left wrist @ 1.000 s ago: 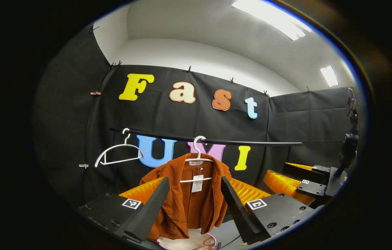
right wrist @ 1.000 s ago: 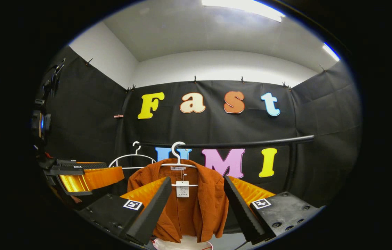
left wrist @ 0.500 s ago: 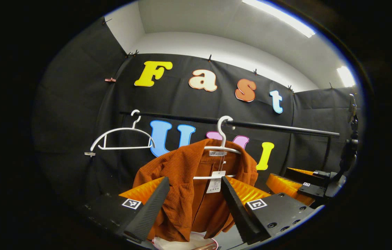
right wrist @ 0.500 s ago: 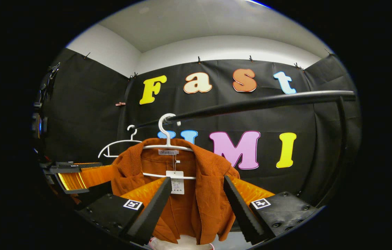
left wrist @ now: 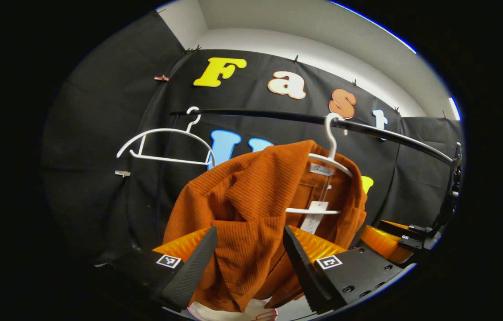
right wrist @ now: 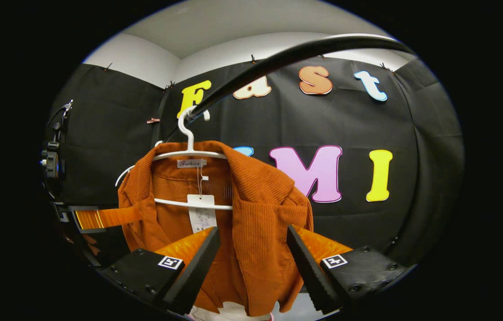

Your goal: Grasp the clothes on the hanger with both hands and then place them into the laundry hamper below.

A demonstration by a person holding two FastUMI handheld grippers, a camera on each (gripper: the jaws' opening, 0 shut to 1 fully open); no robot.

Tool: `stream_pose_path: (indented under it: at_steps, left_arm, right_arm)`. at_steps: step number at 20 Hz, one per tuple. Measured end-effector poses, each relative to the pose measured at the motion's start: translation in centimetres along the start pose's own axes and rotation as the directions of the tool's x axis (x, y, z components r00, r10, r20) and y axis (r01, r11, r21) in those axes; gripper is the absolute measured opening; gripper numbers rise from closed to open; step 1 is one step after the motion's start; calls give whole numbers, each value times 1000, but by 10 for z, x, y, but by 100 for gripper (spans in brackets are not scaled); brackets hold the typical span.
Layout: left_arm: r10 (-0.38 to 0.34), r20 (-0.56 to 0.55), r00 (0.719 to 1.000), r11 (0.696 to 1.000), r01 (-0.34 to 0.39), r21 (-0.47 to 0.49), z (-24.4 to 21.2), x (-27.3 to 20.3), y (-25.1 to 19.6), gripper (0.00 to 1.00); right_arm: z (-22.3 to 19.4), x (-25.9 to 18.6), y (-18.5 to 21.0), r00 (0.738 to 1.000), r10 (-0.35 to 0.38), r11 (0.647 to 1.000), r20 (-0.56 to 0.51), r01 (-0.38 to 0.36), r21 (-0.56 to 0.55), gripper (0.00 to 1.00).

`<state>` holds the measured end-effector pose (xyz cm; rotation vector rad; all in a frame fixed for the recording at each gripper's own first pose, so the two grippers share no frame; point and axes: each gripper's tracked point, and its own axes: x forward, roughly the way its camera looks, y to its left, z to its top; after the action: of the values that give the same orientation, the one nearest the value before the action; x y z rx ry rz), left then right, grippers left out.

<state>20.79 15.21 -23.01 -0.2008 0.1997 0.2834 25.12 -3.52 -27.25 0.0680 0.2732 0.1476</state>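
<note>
Our left gripper (left wrist: 248, 258) and right gripper (right wrist: 251, 261) gape empty at the jacket (left wrist: 251, 209), not yet off its hanger (left wrist: 329, 154); the hamper drop remains.

— Where's my left camera sitting?
— Low behind the left tool (left wrist: 247, 263), close to the orange jacket (left wrist: 251, 209), tilted up at its left shoulder.
— And my right?
— Behind the right tool (right wrist: 251, 263), just under the rail (right wrist: 287, 55), facing the jacket's other shoulder. Both share jacket, white hanger (right wrist: 189, 151) and rail.
</note>
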Motion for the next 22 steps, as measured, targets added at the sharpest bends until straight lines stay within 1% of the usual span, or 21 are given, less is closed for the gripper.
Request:
stream_pose_path:
  at_steps: [1, 3, 5, 7, 11, 13, 15, 20, 22]
  left_arm:
    - [2, -9, 1000, 1000, -2, -23, -2, 4, 3, 94]
    - [-38, -6, 999, 997, 37, -60, -4, 8, -2, 94]
    - [-89, -27, 996, 993, 86, -75, -10, 12, -9, 94]
    - [-119, -49, 992, 991, 115, -67, -16, 14, -19, 94]
    - [-178, -57, 982, 983, 176, -42, -22, 14, -48, 94]
    - [-182, -62, 981, 983, 180, -45, -23, 20, -54, 94]
    - [-169, -59, 984, 985, 166, -55, -23, 27, -57, 94]
    - [-138, -68, 988, 989, 134, -63, -29, 37, -57, 94]
    - [-133, -84, 988, 990, 128, -56, -32, 39, -56, 94]
  right_arm:
    - [-3, 2, -1, 1000, 7, 1000, -4, -7, 4, 97]
    - [-6, 6, -1, 1000, 17, 1000, -3, -17, -3, 98]
    - [-12, 10, -2, 1000, 27, 999, -14, -28, -28, 98]
    - [-15, 13, -4, 999, 26, 998, -28, -27, -48, 98]
    - [-22, 15, -14, 999, 11, 999, -44, -12, -41, 98]
    - [-25, 16, -23, 999, 2, 1000, -52, -4, -22, 98]
    - [-32, 19, -23, 997, 34, 999, -72, -32, 29, 98]
    - [-46, 32, -35, 994, 53, 994, -93, -44, 96, 98]
    - [-46, 38, -41, 992, 87, 988, -93, -74, 137, 99]
